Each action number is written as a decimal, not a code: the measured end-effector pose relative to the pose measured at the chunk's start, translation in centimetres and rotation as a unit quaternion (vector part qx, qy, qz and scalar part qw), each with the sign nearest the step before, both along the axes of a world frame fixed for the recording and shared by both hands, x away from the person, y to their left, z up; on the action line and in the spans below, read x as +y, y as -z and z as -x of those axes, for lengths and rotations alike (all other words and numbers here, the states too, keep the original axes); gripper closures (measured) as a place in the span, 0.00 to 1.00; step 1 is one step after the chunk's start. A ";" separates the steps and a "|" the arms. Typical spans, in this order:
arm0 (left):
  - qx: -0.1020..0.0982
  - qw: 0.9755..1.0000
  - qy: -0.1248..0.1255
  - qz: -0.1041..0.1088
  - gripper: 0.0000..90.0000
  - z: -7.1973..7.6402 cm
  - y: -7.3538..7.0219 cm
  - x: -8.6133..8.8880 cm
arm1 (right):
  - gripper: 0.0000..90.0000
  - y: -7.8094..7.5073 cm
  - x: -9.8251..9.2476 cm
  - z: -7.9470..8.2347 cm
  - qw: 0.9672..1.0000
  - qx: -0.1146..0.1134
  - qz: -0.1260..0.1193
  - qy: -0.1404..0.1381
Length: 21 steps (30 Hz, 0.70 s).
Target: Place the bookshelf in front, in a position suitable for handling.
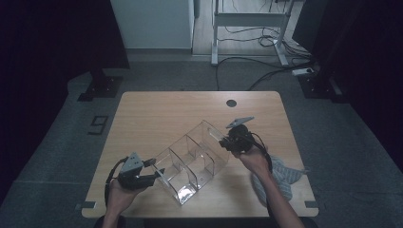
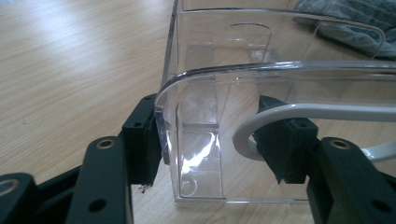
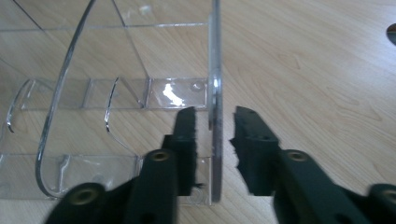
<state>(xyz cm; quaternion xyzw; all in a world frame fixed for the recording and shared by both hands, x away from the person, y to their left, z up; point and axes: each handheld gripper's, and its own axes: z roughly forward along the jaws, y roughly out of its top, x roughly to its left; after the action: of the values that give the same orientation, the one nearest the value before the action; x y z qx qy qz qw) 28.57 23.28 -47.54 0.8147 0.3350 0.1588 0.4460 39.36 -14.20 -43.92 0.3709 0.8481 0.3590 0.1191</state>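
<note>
A dim room with grey carpet and trailing cables is surrounding a light wooden table (image 1: 157,114), and on it a clear acrylic organiser with several upright dividers (image 1: 192,159) is lying diagonally between the two hands. A striped grey cloth (image 1: 280,178) is resting near the table's edge under the right forearm.

The left gripper (image 1: 153,172) is reaching onto the organiser's near end. Its fingers (image 2: 140,140) are standing apart with the curved corner wall between them; one pad is sitting right against the outside of the wall, while the other appears to be inside the compartment, beside a white cable loop (image 2: 261,123). Whether both pads are pressing I cannot tell.

The right gripper (image 1: 223,139) is straddling the far end wall, which is running upright between its fingers (image 3: 187,135) with a clear gap on either side, so it is not gripping.

The step in hand looks like changing hold on the organiser. Next, each gripper is likely needing to close squarely on its wall before any lifting or turning.
</note>
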 end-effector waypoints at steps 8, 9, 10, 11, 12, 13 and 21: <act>-0.003 1.000 -0.008 0.001 0.49 0.1 0.1 -0.1 | 0.47 -1.6 -1.8 1.0 1.000 -0.010 -0.020 -0.004; -0.003 1.000 -0.009 0.002 0.49 0.1 0.1 -0.1 | 0.46 -1.7 -2.1 1.2 1.000 -0.011 -0.020 -0.006; -0.003 1.000 -0.009 0.002 0.49 0.1 0.1 -0.1 | 0.44 -1.9 -2.3 1.4 1.000 -0.013 -0.017 -0.008; -0.003 1.000 -0.009 0.001 0.49 0.1 0.1 -0.1 | 0.43 -2.0 -2.6 1.6 1.000 -0.013 -0.014 -0.008; -0.004 1.000 -0.008 0.000 0.49 0.1 0.1 -0.1 | 0.42 -2.1 -2.9 1.8 1.000 -0.012 -0.011 -0.009; -0.004 1.000 -0.008 0.000 0.49 0.1 0.1 -0.1 | 0.40 -2.2 -3.2 2.1 1.000 -0.010 -0.010 -0.012; -0.003 1.000 -0.017 -0.005 0.49 0.1 0.0 -0.4 | 0.29 -1.8 -6.3 3.7 1.000 -0.001 0.007 -0.002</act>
<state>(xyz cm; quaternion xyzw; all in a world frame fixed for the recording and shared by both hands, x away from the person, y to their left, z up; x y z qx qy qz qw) 28.43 22.92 -47.57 0.8107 0.3466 0.1703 0.4401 35.66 -20.51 -42.13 0.3679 0.8513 0.3537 0.1216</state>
